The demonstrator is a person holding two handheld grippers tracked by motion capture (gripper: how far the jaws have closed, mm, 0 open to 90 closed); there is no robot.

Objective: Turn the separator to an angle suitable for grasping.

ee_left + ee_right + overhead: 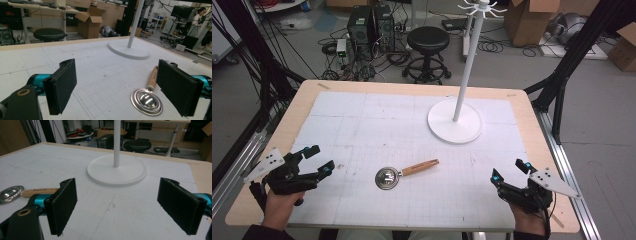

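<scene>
Here the surface is a wooden top covered by a white gridded sheet. On its far right part stands a white stand, a round base with a thin upright pole; the base lies flat on the sheet. In the right tool view the stand is straight ahead, well apart from the jaws. The left tool is at the near left edge, held in the person's left hand, its jaws spread wide with nothing between them and pointing toward the middle of the sheet. The right tool is at the near right edge in the right hand, its jaws likewise wide apart and empty, hovering over bare sheet. Between the two tools, near the middle of the near half, lies a small metal strainer: its round shiny bowl faces left, its wooden handle points right and slightly far. It lies flat on the sheet, well apart from both tools. In the left tool view the bowl sits just inside the right jaw, the handle partly hidden behind that jaw.
</scene>
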